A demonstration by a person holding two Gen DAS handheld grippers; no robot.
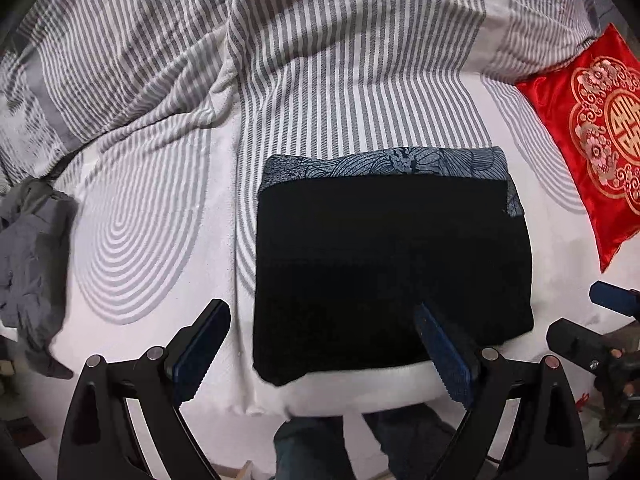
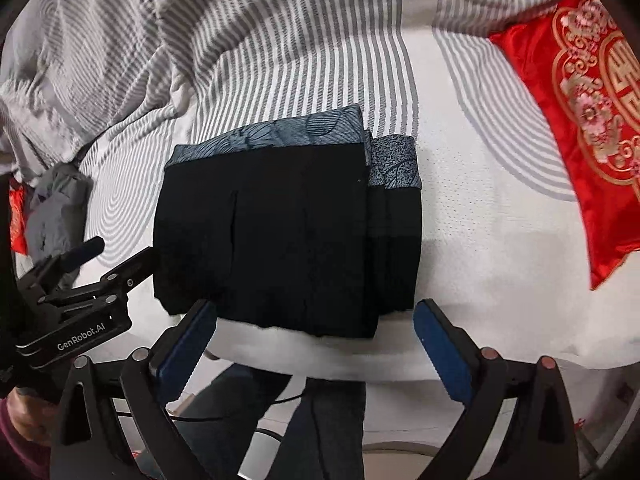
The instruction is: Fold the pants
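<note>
The black pants (image 1: 388, 264) lie folded into a compact rectangle on the bed near its front edge, with a blue-grey patterned band along the far side. They also show in the right wrist view (image 2: 280, 232). My left gripper (image 1: 320, 344) is open and empty, held just above the near edge of the pants. My right gripper (image 2: 316, 344) is open and empty, held over the near edge too. The right gripper shows at the right edge of the left wrist view (image 1: 600, 320); the left gripper shows at the left of the right wrist view (image 2: 100, 264).
The bed has a grey-and-white striped sheet (image 1: 352, 80), rumpled at the back left. A red embroidered cushion (image 1: 592, 120) lies at the right. A crumpled grey garment (image 1: 32, 256) lies at the left. The person's jeans-clad legs (image 1: 320, 448) stand at the bed's front edge.
</note>
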